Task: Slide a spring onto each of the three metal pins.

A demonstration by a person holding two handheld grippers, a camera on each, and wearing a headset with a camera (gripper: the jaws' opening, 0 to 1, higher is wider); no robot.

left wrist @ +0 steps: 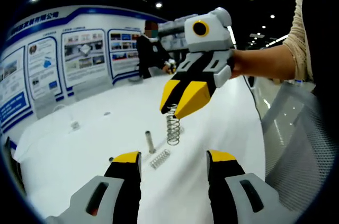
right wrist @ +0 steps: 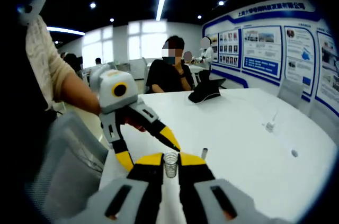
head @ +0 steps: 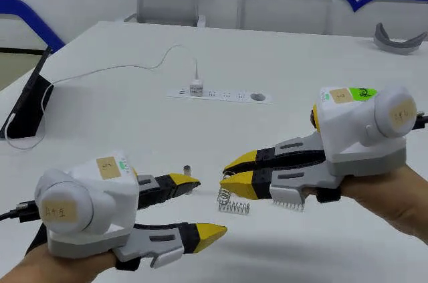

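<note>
- Left gripper view is clearest: the right gripper [left wrist: 174,110] is pinched tight on a spring [left wrist: 172,128], which hangs upright just beside the upright metal pin [left wrist: 150,142].
- A second spring [left wrist: 160,158] lies flat on the white table [left wrist: 63,166], near the pin.
- Left gripper [head: 199,206]: jaws wide apart, holding nothing.
- Head view adds a power strip [head: 219,95] farther back.
- Count: two springs, one pin. The dark speck [left wrist: 111,159] might be another pin, can't tell.

Table [head: 120,96]: spring [head: 235,207], pin [head: 188,169], pwr strip [head: 221,95]

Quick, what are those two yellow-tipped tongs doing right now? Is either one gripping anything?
Left tongs: open, holding nothing.
Right tongs: closed on a spring.
</note>
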